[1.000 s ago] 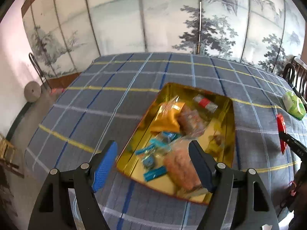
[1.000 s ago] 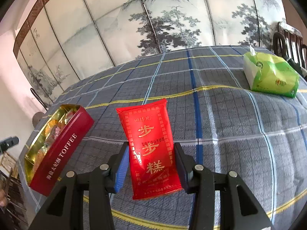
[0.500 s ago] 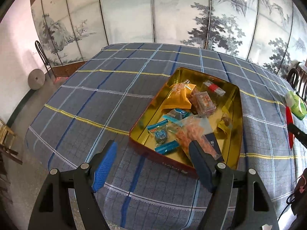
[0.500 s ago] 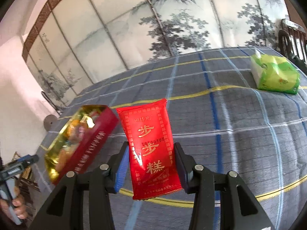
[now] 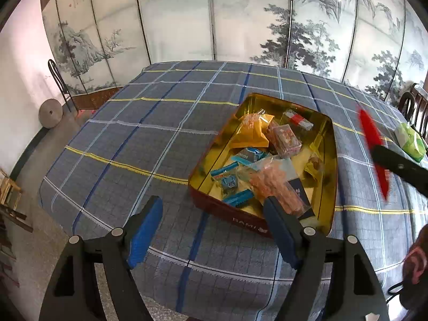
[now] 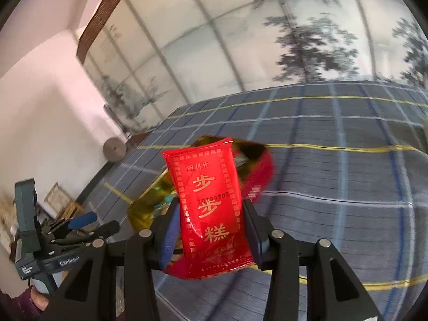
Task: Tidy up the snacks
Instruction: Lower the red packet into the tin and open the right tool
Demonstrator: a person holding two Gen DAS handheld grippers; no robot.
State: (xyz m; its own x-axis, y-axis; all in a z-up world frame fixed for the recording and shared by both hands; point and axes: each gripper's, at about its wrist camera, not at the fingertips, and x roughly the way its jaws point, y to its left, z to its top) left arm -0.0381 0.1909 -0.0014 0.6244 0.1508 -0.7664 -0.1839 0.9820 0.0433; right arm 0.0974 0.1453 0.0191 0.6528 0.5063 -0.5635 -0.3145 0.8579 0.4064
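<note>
Table's covered in a grey-blue plaid cloth with yellow and white lines, and behind it a folding screen painted with pines and hills, pink wall off to the side. The tin sits on the cloth, gold inside, red outside, full of little wrapped snacks: orange bag, blue packets, a pinkish one. Green tissue pack is way over at the far edge. The red pouch with gold characters is up in the air in front of the tin, upright. Right gripper is clamped on the lower half of that pouch. Left gripper hangs near the tin's front edge with its jaws wide apart, nothing in them
</note>
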